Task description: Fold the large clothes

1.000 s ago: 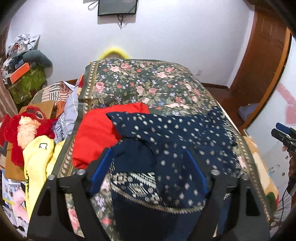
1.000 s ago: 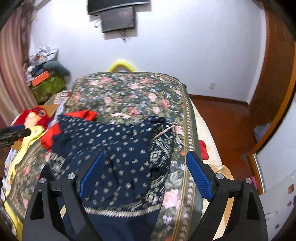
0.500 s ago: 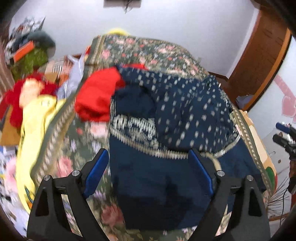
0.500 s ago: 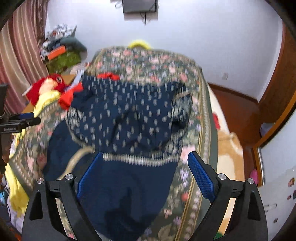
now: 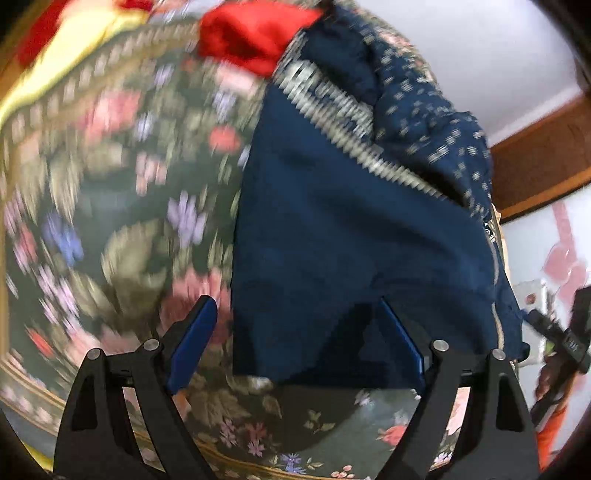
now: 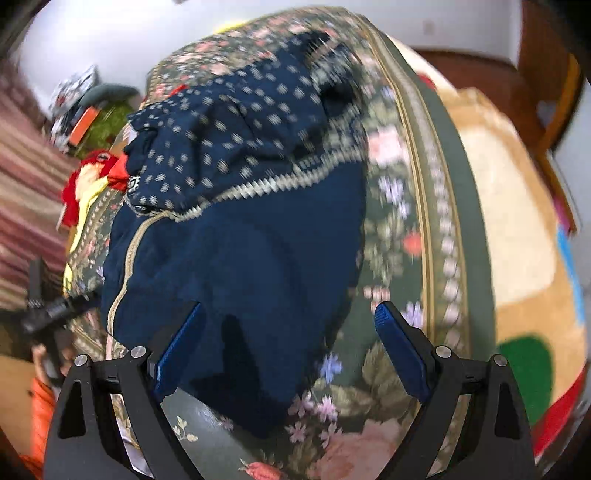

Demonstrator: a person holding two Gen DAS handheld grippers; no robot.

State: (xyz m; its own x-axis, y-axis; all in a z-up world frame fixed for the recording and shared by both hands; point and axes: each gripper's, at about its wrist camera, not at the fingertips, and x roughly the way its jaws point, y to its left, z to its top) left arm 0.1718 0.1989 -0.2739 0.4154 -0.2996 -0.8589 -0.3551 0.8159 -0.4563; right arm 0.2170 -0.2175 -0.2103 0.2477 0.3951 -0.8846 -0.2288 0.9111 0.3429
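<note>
A large navy garment [image 5: 351,229] with a pale patterned band and a white-dotted upper part lies crumpled on the floral bedspread [image 5: 122,206]. My left gripper [image 5: 295,339] is open, its jaws wide apart just above the garment's near hem. In the right wrist view the same garment [image 6: 240,240] lies left of centre, and my right gripper [image 6: 291,347] is open above its near right corner. Both views are motion-blurred.
A red cloth [image 5: 251,29] lies beyond the garment, with yellow fabric [image 5: 74,44] at the bed's left edge. A tan blanket [image 6: 517,229] hangs off the bed's right side. Clutter [image 6: 85,107] and a wooden door frame [image 6: 554,110] stand at the back.
Both grippers have dropped down and tilted toward the near end of the bed, closing in on the garment's plain navy hem. The jaws stayed open.
</note>
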